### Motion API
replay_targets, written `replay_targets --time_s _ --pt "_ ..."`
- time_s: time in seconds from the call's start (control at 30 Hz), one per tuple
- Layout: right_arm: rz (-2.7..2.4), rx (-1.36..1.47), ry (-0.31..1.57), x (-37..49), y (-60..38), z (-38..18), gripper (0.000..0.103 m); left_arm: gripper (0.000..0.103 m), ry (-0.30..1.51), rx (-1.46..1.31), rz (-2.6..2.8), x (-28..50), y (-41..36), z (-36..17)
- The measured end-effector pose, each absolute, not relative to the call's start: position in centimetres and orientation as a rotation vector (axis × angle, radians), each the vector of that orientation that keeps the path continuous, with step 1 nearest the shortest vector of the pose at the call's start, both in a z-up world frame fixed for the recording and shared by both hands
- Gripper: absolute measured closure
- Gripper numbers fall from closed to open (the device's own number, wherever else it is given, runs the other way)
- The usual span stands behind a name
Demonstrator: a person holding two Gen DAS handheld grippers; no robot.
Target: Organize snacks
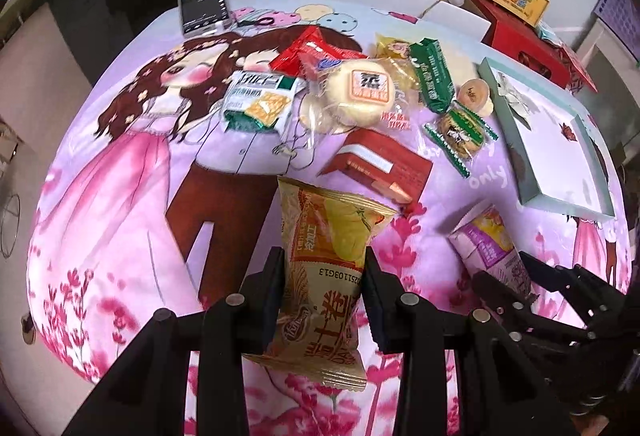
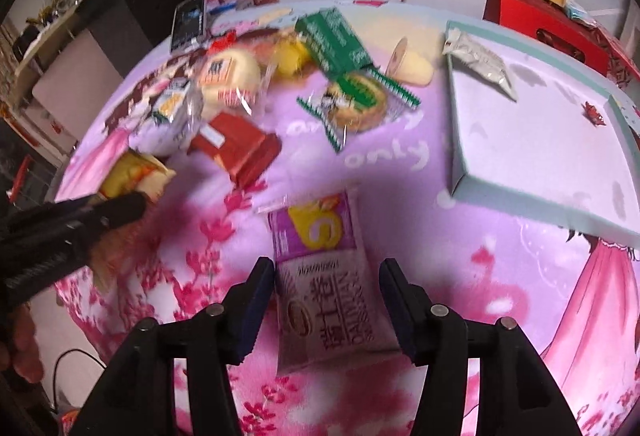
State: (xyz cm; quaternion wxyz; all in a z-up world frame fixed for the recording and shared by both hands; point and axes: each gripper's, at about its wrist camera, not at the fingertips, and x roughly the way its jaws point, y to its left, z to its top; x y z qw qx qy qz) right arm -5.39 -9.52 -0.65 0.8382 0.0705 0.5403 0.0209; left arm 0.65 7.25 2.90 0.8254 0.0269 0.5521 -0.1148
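Two handheld grippers, left [image 1: 323, 290] and right [image 2: 327, 302], in matte black plastic with angular ribbed frames, round silver bolt heads along the arms, and dark blue pads [image 2: 262, 300] lining the fingers.

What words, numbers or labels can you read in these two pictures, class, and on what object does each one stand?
"only": printed on the pink cartoon cloth.
"2S1103G13" (partly hidden, upside down): date code on the orange snack packet held in the left gripper.
"S": large yellow letter on the purple snack packet between the right gripper's fingers.
Other wrappers and boxes carry Chinese print, too small or blurred to read.
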Motion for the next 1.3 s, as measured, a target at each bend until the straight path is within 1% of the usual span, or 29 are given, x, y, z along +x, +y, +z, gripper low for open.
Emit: replay_targets --time_s 0.2,0.53,0.6,0.67,0.8,1.07,1.3 --pt "0.025 0.124 1.166 -5.4 -9.0 -1.3 0.044 0.065 1.183 0.022 -0.214 0.1 8.1 3.2" --pt "0.012 0.096 1.166 -4.9 -8.6 -2.3 0.044 0.065 1.151 0.028 -0.179 -0.1 8.6 4.6" --pt "0.006 0.093 1.162 -5.0 -8.5 -2.2 0.047 0.065 1.146 0.028 -0.178 0.2 8.6 4.8" --pt "-0.001 0.098 1.152 -5.0 -8.7 -2.1 0.055 0.065 1.139 0.025 -0.181 0.5 8.3 5.0" --pt "0.014 0.147 1.128 -5.3 -9.5 -1.8 0.059 0.065 1.133 0.032 -0.187 1.0 7.7 4.9" --pt "0.024 0.243 1.033 -5.5 -11.7 0.3 0.06 0.065 1.098 0.044 -0.203 2.4 6.0 5.2" --pt "-0.027 0.276 0.895 -4.7 -15.0 4.2 0.06 0.065 1.019 0.074 -0.253 3.6 3.4 7.5"
